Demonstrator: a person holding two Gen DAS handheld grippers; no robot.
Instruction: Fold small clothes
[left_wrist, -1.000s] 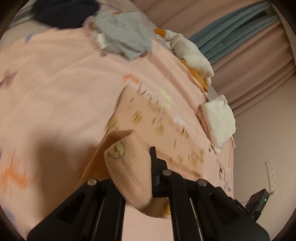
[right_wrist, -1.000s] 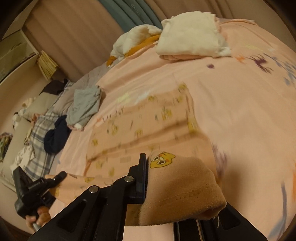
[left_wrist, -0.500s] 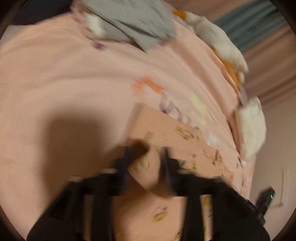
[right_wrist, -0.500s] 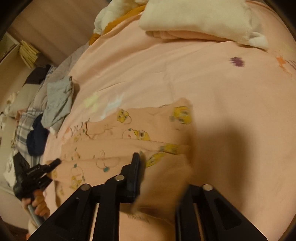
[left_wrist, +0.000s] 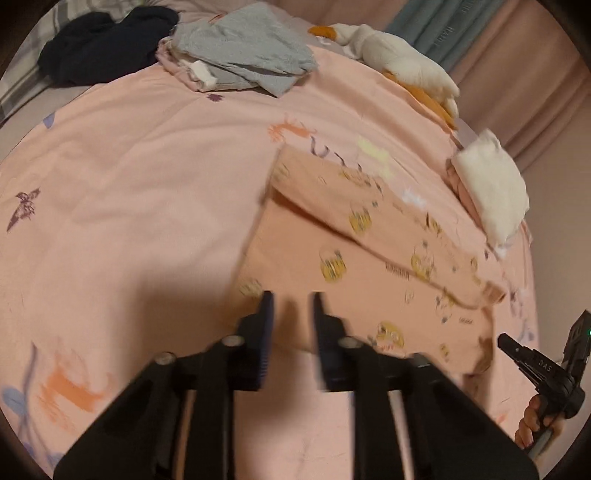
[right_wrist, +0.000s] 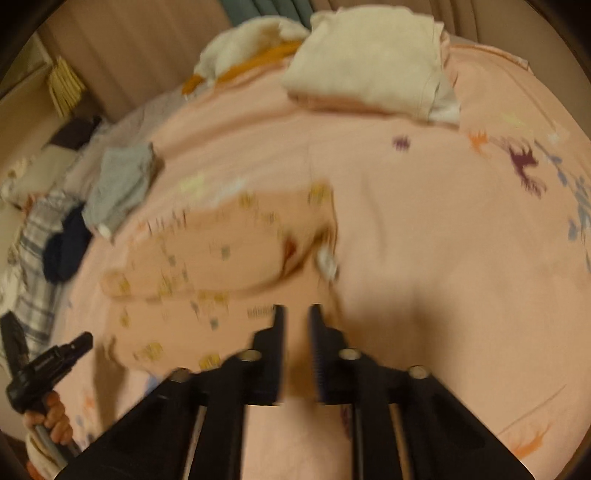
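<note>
On bed: pink printed sheet (left_wrist: 129, 184), soft and faintly creased.
Garment: peach cartoon-print knit top (left_wrist: 369, 258), lying flat, folded over in layers, mid-bed.
Left gripper (left_wrist: 291, 299): black ribbed fingers parted by a narrow gap, holding nothing, above the top's near edge.
Right gripper (right_wrist: 295, 310): same narrow gap, empty.
Folded cream stack (right_wrist: 369, 55): far edge.
</note>
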